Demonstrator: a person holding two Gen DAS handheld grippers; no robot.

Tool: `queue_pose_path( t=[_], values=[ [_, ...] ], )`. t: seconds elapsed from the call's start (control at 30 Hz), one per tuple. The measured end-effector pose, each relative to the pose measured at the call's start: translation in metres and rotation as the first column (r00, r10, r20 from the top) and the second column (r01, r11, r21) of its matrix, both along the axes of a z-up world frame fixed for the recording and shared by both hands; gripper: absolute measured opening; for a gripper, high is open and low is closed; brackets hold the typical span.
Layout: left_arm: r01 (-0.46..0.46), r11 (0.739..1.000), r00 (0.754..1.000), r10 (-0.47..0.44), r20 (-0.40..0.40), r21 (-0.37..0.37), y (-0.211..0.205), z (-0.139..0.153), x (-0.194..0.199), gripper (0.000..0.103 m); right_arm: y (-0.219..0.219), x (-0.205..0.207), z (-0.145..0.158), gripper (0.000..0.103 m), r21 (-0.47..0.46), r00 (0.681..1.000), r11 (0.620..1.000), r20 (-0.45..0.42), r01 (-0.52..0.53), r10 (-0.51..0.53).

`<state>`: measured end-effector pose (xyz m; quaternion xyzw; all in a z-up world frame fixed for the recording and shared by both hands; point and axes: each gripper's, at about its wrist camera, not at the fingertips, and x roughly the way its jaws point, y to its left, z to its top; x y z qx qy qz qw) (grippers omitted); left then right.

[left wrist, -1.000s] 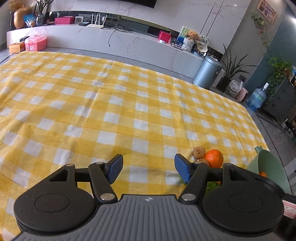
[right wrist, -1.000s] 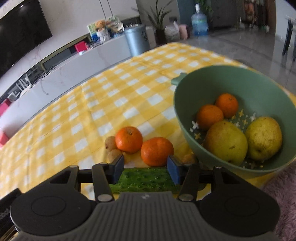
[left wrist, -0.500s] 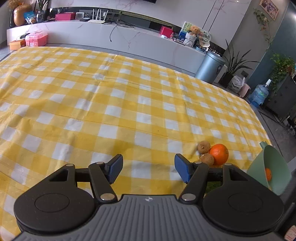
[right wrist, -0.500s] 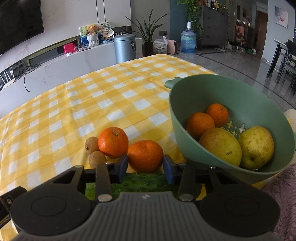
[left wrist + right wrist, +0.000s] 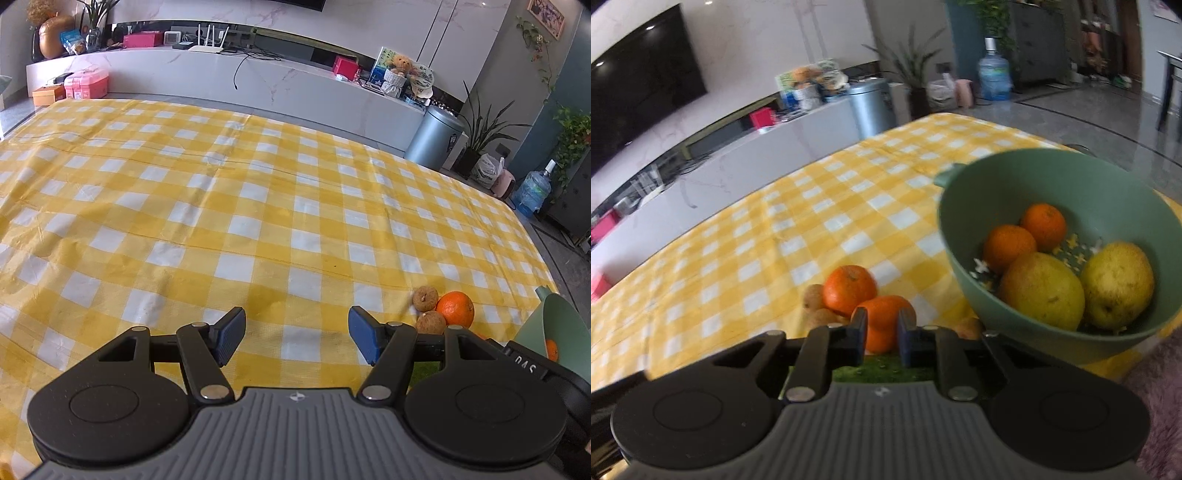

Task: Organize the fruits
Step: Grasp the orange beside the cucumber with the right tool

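Right hand-held gripper point(image 5: 881, 334): jaws drawn close together, only a narrow slot left, pointed down at the fruit pile.
Between the pads: probably a pinch on the green knobbly piece point(image 5: 886, 371) lying under the fingers; contact is hidden by the gripper body, so not certain.
Just beyond the tips: nearer orange point(image 5: 882, 317), seen through the slot, touching a second orange point(image 5: 849, 286) behind it.
Beside those: small brown fruits point(image 5: 812, 295) on the yellow checked cloth point(image 5: 812, 221) of the worktop.
To the right: green bowl point(image 5: 1052, 162), close beside the pile, already holding two oranges and two pears point(image 5: 1041, 291).
Left hand-held gripper point(image 5: 297, 339): jaws wide apart, nothing between them, hanging over bare cloth well left of the pile.
Step in hand: likely securing the green piece for a lift toward the bowl.
Doing it well: confirm a firm pinch before rising; lift straight up so as not to nudge the nearer orange into a roll; clear the bowl rim, then lower onto a free spot rather than dropping on the pears.
Left side's part: best kept clear, or ready to steady the bowl.
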<state>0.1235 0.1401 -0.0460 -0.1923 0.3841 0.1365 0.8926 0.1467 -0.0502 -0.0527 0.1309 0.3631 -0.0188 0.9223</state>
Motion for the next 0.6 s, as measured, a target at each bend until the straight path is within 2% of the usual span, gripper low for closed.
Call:
queue_pose_path(
  t=[0.1, 0.17, 0.27, 0.33, 0.37, 0.5, 0.6],
  values=[
    [-0.004, 1.000, 1.000, 0.004, -0.009, 0.004, 0.000, -0.001, 0.000, 0.075, 0.003, 0.001, -0.002, 0.014, -0.006, 0.999, 0.999, -0.027, -0.035, 0.034],
    [-0.006, 1.000, 1.000, 0.006, -0.011, 0.004, 0.000, -0.002, 0.000, 0.075, 0.002, 0.001, -0.006, 0.015, 0.002, 0.999, 1.000, -0.039, -0.020, 0.020],
    [-0.003, 1.000, 1.000, 0.003, -0.011, -0.002, 0.000, -0.002, 0.001, 0.075, 0.003, 0.003, -0.006, 0.022, -0.064, 1.000, 0.998, -0.028, 0.001, -0.003],
    [0.010, 1.000, 1.000, -0.011, -0.018, -0.007, -0.002, -0.005, 0.002, 0.075, 0.003, 0.006, -0.009, 0.033, -0.100, 0.999, 0.995, -0.030, 0.022, -0.025],
    [0.017, 1.000, 1.000, -0.017, -0.022, -0.007, -0.003, -0.006, 0.003, 0.075, 0.001, 0.008, -0.011, 0.034, -0.096, 0.998, 0.995, -0.041, 0.035, -0.039],
    [0.043, 0.999, 0.999, -0.042, -0.026, 0.026, -0.011, -0.006, 0.004, 0.075, -0.002, 0.011, -0.016, 0.056, -0.029, 0.996, 0.997, -0.044, 0.072, -0.073],
    [0.049, 0.998, 0.998, -0.048, -0.030, 0.038, -0.014, -0.007, 0.004, 0.075, 0.000, 0.014, -0.020, 0.068, -0.020, 0.995, 0.996, -0.043, 0.089, -0.090]
  ],
)
